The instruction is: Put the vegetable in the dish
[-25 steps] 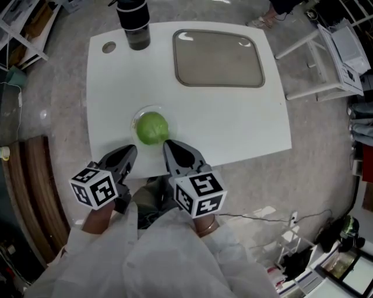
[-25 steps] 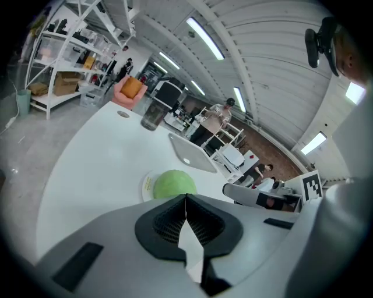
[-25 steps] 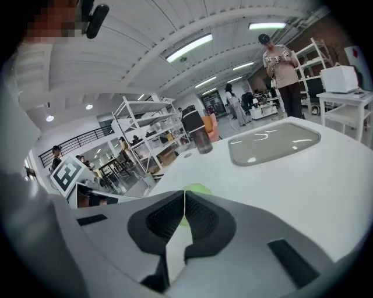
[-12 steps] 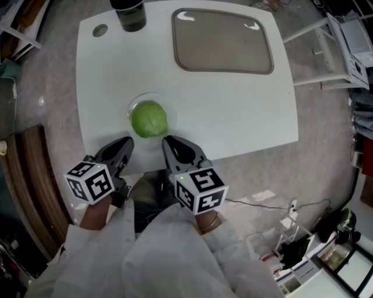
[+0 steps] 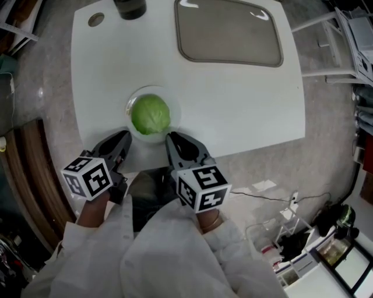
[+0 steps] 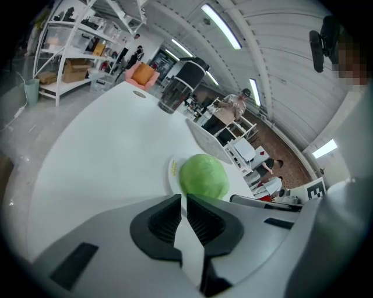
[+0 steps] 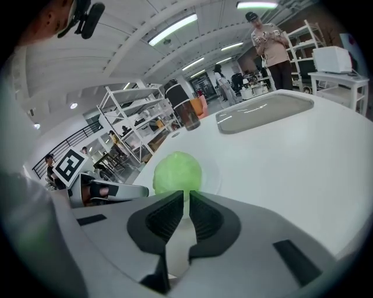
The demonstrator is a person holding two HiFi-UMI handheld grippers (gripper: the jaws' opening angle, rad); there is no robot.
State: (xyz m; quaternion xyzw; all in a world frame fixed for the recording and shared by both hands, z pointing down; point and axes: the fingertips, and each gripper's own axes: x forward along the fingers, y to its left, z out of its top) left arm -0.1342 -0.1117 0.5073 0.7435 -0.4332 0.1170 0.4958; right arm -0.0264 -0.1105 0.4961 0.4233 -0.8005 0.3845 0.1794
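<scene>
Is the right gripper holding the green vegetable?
No, the right gripper is shut and empty; the vegetable sits ahead in the dish.

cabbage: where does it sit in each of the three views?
Head view: cabbage lower-left of centre, in the dish.
Left gripper view: cabbage centre, slightly right.
Right gripper view: cabbage centre, slightly left.
Shared landmark: dark jar at the table's far edge, in all three.

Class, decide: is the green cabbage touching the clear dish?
Touching. The head view shows the cabbage sitting inside the dish rim; the left gripper view shows it resting there.
</scene>
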